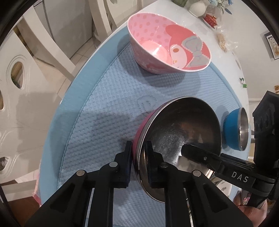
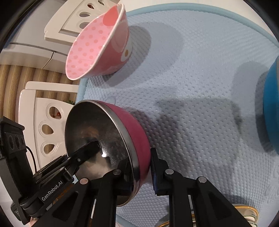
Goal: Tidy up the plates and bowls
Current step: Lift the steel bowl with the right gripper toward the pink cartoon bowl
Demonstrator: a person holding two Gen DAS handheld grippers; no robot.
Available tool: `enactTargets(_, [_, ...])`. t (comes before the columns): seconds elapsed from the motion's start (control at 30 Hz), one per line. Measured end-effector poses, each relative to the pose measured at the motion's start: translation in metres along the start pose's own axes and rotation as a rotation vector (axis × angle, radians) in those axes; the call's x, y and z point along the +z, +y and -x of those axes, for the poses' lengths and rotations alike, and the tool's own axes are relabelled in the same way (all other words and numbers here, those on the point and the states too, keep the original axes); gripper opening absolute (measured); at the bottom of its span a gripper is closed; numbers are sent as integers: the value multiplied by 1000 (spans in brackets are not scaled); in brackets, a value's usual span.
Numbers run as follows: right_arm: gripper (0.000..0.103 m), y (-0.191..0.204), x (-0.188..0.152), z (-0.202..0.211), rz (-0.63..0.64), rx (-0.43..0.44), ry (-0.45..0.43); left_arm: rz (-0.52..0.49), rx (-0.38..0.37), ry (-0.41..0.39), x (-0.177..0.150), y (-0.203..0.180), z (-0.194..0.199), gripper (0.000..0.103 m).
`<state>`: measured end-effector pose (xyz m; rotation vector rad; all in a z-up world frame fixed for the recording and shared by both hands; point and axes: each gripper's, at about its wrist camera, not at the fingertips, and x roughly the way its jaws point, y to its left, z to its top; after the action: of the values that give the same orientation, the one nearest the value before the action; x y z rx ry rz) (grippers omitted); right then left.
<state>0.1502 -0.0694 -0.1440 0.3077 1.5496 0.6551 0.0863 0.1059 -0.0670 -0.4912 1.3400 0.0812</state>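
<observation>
A steel bowl with a magenta outside (image 1: 181,132) (image 2: 108,139) is held above the blue mat by both grippers. My left gripper (image 1: 139,153) is shut on its rim, one finger inside and one outside. My right gripper (image 2: 139,167) is shut on the opposite rim the same way; it shows in the left wrist view (image 1: 205,158), reaching into the bowl. A pink cartoon bowl (image 1: 167,41) (image 2: 99,47) stands on the mat at the far side. A blue steel-lined bowl (image 1: 237,129) (image 2: 272,108) stands on the mat to the side.
The blue textured mat (image 1: 108,97) (image 2: 200,87) covers a round white table (image 1: 174,10). White chairs (image 1: 15,73) (image 2: 43,122) stand around it. A vase (image 1: 197,7) and packets sit at the table's far end. Gold-rimmed plates (image 2: 247,214) lie at the mat's near edge.
</observation>
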Motion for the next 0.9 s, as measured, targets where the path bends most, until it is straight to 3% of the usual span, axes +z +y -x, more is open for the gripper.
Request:
enactTargets(0.47, [17, 45, 3, 46, 67, -40, -65, 26, -45, -43, 11, -5, 39, 11])
enactTargets(0.9, [18, 90, 51, 105, 151, -25, -180, -4, -71, -180, 78, -18, 100, 12])
